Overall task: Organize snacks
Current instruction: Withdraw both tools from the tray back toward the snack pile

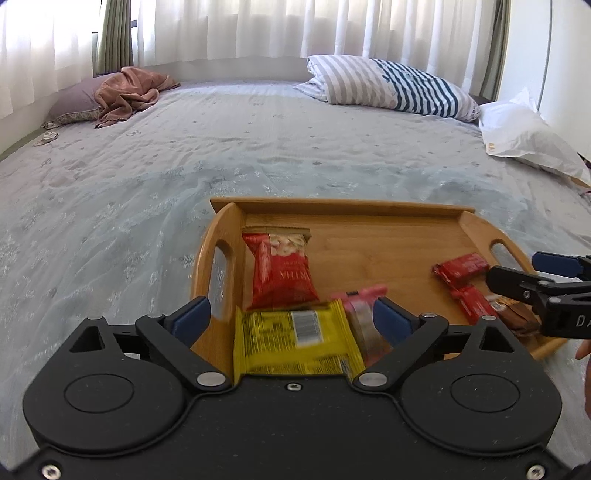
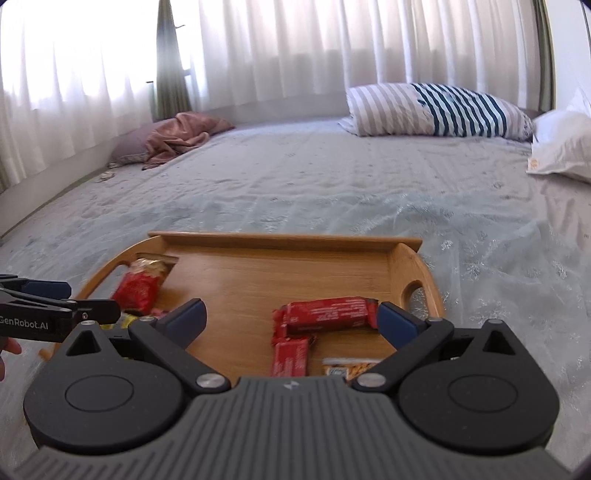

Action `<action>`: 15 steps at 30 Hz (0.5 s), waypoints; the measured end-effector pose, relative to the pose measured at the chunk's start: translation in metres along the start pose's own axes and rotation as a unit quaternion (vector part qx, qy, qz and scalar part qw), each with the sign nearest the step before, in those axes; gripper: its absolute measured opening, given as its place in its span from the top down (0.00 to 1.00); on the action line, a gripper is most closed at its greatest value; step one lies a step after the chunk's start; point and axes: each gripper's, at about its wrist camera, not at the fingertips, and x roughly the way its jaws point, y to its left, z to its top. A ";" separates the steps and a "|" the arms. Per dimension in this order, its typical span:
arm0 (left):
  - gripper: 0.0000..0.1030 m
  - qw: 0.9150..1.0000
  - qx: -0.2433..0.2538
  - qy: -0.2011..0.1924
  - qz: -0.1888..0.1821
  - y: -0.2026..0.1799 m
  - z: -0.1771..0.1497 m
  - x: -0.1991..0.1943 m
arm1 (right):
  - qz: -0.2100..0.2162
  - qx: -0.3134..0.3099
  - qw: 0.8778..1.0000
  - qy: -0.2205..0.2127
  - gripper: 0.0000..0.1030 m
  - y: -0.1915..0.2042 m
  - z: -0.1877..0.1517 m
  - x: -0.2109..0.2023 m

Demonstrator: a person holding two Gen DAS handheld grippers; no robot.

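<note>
A wooden tray (image 1: 354, 208) (image 2: 273, 240) with handles lies on the bed. In the left wrist view it holds a red nut bag (image 1: 282, 271), a yellow packet (image 1: 295, 341), a pink-wrapped bar (image 1: 360, 317), two red bars (image 1: 461, 267) and a brown packet (image 1: 515, 317). My left gripper (image 1: 290, 317) is open above the yellow packet, holding nothing. My right gripper (image 2: 290, 319) is open over the tray's right side, with a red bar (image 2: 328, 314) between its fingers, a second red bar (image 2: 290, 356) below, and an orange packet (image 2: 347, 367) near its base. The right gripper also shows in the left wrist view (image 1: 517, 273).
The bed (image 1: 221, 155) has a grey floral cover. A striped pillow (image 1: 399, 85) and a white pillow (image 1: 524, 136) lie at the back right. A pink cloth (image 1: 129, 92) on a purple pillow lies at the back left. Curtains (image 1: 258, 29) hang behind.
</note>
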 end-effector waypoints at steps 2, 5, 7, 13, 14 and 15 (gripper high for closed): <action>0.08 1.000 0.000 -0.004 -0.005 -0.001 -0.005 -0.009 | 0.004 -0.007 1.000 -0.008 0.00 0.005 -0.005 -0.007; 0.07 1.000 0.000 -0.011 -0.009 -0.002 -0.014 -0.022 | 0.010 -0.011 1.000 -0.023 0.00 0.010 -0.013 -0.019; 0.06 1.000 -0.003 -0.014 -0.015 -0.002 -0.020 -0.030 | 0.014 -0.017 0.999 -0.031 0.00 0.014 -0.019 -0.026; 0.05 0.999 0.025 -0.026 -0.001 -0.010 -0.038 -0.047 | 0.018 -0.043 0.998 -0.043 0.00 0.026 -0.038 -0.044; 0.05 0.999 0.034 -0.027 0.002 -0.011 -0.040 -0.050 | 0.018 -0.048 0.998 -0.043 0.00 0.028 -0.041 -0.046; 0.05 0.999 0.045 -0.028 0.003 -0.014 -0.042 -0.053 | 0.020 -0.053 0.997 -0.044 0.00 0.030 -0.044 -0.049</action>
